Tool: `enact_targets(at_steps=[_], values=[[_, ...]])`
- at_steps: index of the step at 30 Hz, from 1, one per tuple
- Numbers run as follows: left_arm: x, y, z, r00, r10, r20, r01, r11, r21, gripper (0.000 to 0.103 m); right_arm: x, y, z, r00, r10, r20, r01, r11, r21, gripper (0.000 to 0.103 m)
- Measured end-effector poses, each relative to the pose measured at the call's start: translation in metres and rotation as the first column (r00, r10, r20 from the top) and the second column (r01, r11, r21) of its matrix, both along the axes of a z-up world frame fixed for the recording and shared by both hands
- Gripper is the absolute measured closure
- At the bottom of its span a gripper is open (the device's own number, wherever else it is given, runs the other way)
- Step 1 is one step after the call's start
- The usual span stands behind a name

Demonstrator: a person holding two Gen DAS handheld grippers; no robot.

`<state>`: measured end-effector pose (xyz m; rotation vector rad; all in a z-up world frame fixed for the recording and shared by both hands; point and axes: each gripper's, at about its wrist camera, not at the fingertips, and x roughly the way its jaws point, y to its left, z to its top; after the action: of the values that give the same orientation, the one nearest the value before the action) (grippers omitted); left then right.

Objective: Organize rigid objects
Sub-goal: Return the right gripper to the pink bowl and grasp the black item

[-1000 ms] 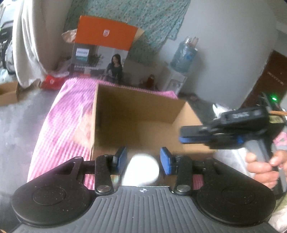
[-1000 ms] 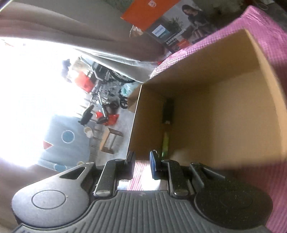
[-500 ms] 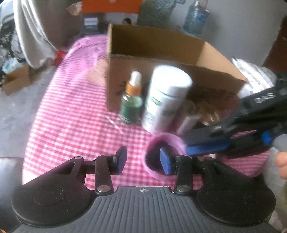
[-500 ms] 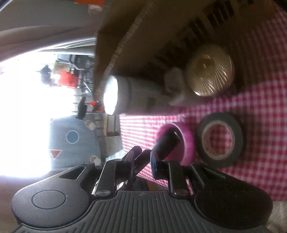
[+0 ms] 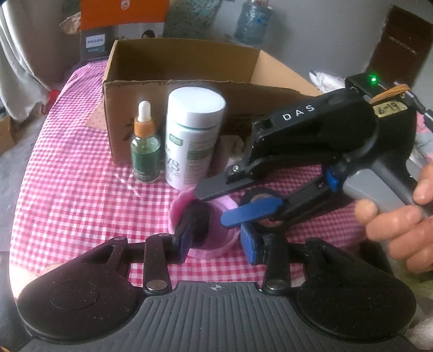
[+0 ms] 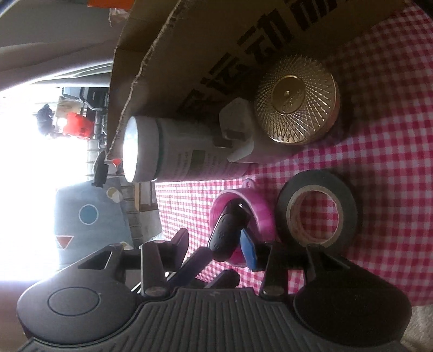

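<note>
A pink cup [image 5: 207, 245] stands on the checked cloth with a black key fob [image 6: 228, 232] in it. My left gripper [image 5: 216, 245] is open with its fingers on either side of the cup. My right gripper [image 6: 213, 250] is open just above the cup; in the left wrist view [image 5: 216, 205] its fingers reach over the rim. A black tape roll [image 6: 315, 208] lies beside the cup. A white bottle [image 5: 193, 135], a green dropper bottle [image 5: 144, 146], a white plug [image 6: 238, 130] and a gold-lidded jar [image 6: 296, 101] stand against the open cardboard box [image 5: 140, 67].
The pink checked cloth [image 5: 67, 189] covers the table. An orange printed carton [image 5: 119, 24] and a water bottle [image 5: 250, 21] stand behind the box. A bright doorway is at the left of the right wrist view.
Both grippers left the box and came down to the pink cup. The white object my left gripper held is gone. My right gripper has opened wider.
</note>
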<state>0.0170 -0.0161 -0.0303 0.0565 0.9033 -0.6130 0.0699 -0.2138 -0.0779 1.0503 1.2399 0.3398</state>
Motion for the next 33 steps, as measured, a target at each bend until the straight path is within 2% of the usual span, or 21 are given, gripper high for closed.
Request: enact_targets(at_steps=[8,12,15,18,20,25,33], values=[[0.013,-0.006,0.004,0.999,-0.006,0.035,0.005,0.999,0.041,0.065,0.005,0.0,-0.002,1.0,0.018,-0.01,-0.018,0.999,-0.032,0.059],[0.02,-0.007,0.006,1.0,-0.012,0.017,0.011,0.999,0.036,0.065,0.007,-0.001,-0.003,1.0,0.011,-0.012,-0.011,0.999,-0.038,0.062],[0.021,-0.002,0.008,1.0,0.012,0.019,-0.012,1.0,0.021,0.065,0.006,-0.003,-0.007,1.0,0.007,-0.022,-0.008,0.999,-0.033,0.062],[0.027,0.002,0.005,0.999,0.042,0.035,-0.044,0.997,0.059,0.065,0.007,-0.004,-0.008,1.0,0.009,-0.029,-0.01,1.0,-0.029,0.062],[0.032,0.003,0.002,0.999,0.047,0.014,-0.048,0.997,0.066,0.065,0.008,-0.004,-0.008,0.999,0.011,-0.031,-0.012,1.0,-0.025,0.062],[0.038,0.004,-0.005,0.997,0.047,-0.059,-0.046,0.999,0.024,0.065,0.014,-0.008,-0.008,1.0,0.011,-0.023,-0.012,1.0,-0.016,0.062],[0.018,0.005,0.006,1.0,0.01,-0.028,-0.01,1.0,-0.013,0.066,0.016,-0.005,-0.003,1.0,0.026,-0.007,-0.026,1.0,-0.016,0.062]])
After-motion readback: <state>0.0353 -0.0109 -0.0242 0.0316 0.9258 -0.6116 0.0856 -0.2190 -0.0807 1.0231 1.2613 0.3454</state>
